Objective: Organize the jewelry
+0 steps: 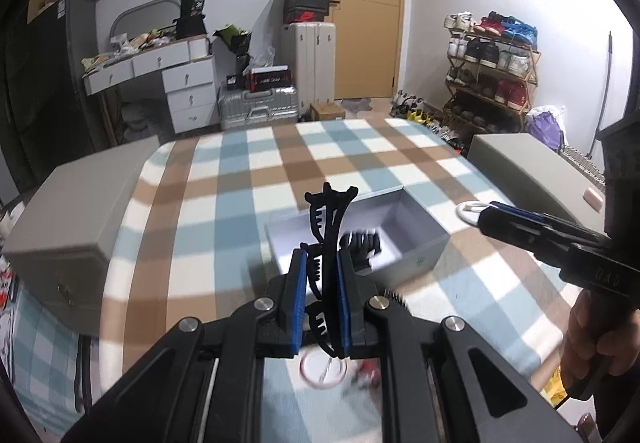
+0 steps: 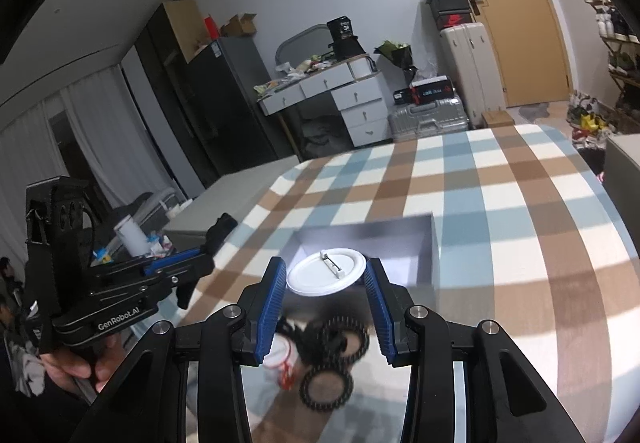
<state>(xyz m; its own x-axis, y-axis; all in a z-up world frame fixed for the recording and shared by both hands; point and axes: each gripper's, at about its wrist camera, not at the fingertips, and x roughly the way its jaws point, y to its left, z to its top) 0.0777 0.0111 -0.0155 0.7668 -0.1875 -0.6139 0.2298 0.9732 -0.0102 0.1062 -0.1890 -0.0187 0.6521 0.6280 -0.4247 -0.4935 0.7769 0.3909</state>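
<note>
My left gripper (image 1: 322, 267) is clamped on a black hair claw (image 1: 326, 239) above the near side of the grey box (image 1: 416, 243), while my right gripper (image 2: 326, 285), part-open, pinches a white badge (image 2: 326, 275) over it.

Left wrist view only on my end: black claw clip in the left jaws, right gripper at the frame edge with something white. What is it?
Observer: A round white pin badge, back side up with its pin bar showing, clamped between the right gripper pads.
Operator: Anything below it?
Observer: Black spiral hair ties lie on the checked cloth, blurred.
Operator: Is the badge over the box?
Observer: In the right wrist view it lines up with the open grey box; its height above the box I cannot tell.
</note>
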